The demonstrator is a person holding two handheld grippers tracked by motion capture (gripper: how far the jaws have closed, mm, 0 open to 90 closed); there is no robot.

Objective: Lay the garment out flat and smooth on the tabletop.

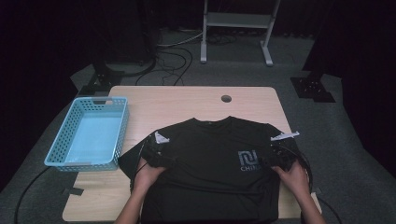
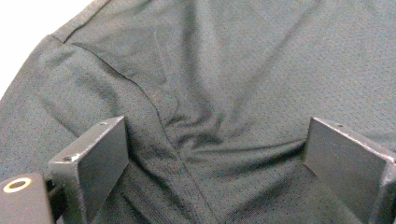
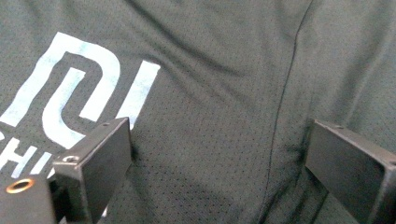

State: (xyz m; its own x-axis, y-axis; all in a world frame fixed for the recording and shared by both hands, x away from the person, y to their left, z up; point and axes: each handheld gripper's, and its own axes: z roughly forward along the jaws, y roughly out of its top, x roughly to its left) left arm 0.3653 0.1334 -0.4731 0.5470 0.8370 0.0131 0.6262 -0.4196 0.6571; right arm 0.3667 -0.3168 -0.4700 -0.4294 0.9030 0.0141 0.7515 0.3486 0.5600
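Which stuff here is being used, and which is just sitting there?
In use: shirt, left tool, right tool, both open over the shirt.
Just lying about: blue basket, white stand, floor cables.

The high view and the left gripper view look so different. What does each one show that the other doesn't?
High view alone: the whole wooden table, an empty blue basket at its left, the shirt's printed logo, and both hands on the shirt. Left gripper view alone: the mesh weave up close, a sleeve seam, and fabric puckered between the open jaws of the left hand-held gripper. Both share the black T-shirt.
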